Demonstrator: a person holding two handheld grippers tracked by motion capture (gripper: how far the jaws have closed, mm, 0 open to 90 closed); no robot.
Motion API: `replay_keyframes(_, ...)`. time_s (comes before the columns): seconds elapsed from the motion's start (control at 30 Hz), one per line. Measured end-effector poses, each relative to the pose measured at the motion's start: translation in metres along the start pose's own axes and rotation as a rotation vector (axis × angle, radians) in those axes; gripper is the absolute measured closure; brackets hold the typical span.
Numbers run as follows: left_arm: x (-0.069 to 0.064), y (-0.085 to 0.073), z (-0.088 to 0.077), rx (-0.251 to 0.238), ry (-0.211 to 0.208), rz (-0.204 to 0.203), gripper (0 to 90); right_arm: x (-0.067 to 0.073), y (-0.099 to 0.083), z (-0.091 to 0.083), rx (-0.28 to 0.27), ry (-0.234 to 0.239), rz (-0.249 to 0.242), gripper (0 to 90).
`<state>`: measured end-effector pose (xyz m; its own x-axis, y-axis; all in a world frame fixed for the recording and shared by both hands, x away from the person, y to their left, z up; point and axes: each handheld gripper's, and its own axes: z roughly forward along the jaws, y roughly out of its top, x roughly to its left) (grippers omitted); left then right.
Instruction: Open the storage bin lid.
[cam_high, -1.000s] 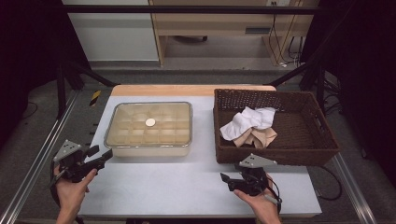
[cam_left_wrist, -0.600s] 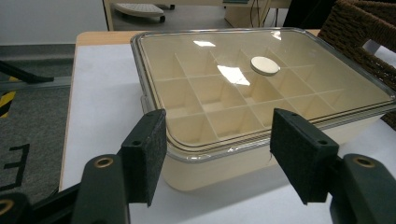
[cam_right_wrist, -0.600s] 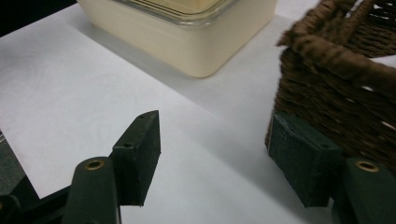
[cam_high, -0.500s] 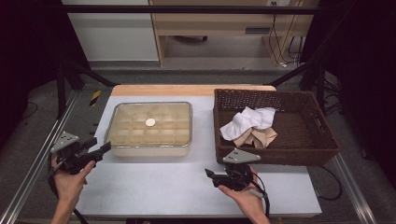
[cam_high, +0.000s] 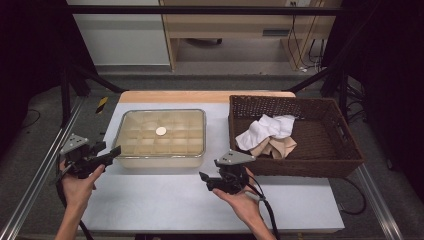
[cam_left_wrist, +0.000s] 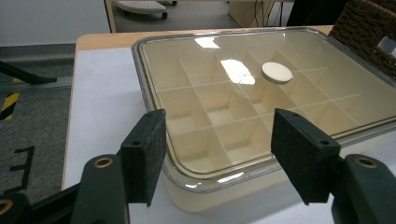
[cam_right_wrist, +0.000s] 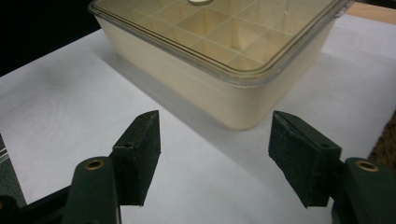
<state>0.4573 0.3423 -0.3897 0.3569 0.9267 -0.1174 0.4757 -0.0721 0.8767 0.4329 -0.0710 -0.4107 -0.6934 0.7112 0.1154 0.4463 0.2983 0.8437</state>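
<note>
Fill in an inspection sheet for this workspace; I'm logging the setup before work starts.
Surface: white table top, wooden strip at far edge.
Job's things: cream divided box, clear lid on, round white knob on lid.
Clutter: wicker basket holding white cloth and beige cloth.
Grippers: left tool open, facing box's corner; right tool open, low over table, apart from box.
Cables: one trails from right tool.
Surroundings: metal rails, dark floor, wooden furniture behind.
</note>
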Motion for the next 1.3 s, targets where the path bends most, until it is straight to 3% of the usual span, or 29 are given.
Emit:
replay_keyframes(0.23,0.004,0.002,0.006,0.002,0.012,-0.008,36.0,0.000,0.012,0.017,-0.020,-0.003,0.030,32.8)
replay_keyframes(0.67,0.017,0.018,0.035,0.026,0.022,-0.020,34.9,-0.017,0.044,0.048,-0.084,-0.083,0.115,28.2)
replay_keyframes(1.0,0.028,0.034,0.051,0.022,0.025,-0.040,33.5,-0.037,0.062,0.072,-0.089,-0.135,0.162,26.2)
replay_keyframes(1.1,0.033,0.035,0.053,0.011,0.012,-0.057,33.5,-0.043,0.066,0.079,-0.088,-0.152,0.177,25.4)
replay_keyframes(1.3,0.039,0.034,0.065,0.036,0.017,-0.056,33.3,-0.051,0.069,0.096,-0.073,-0.170,0.198,24.6)
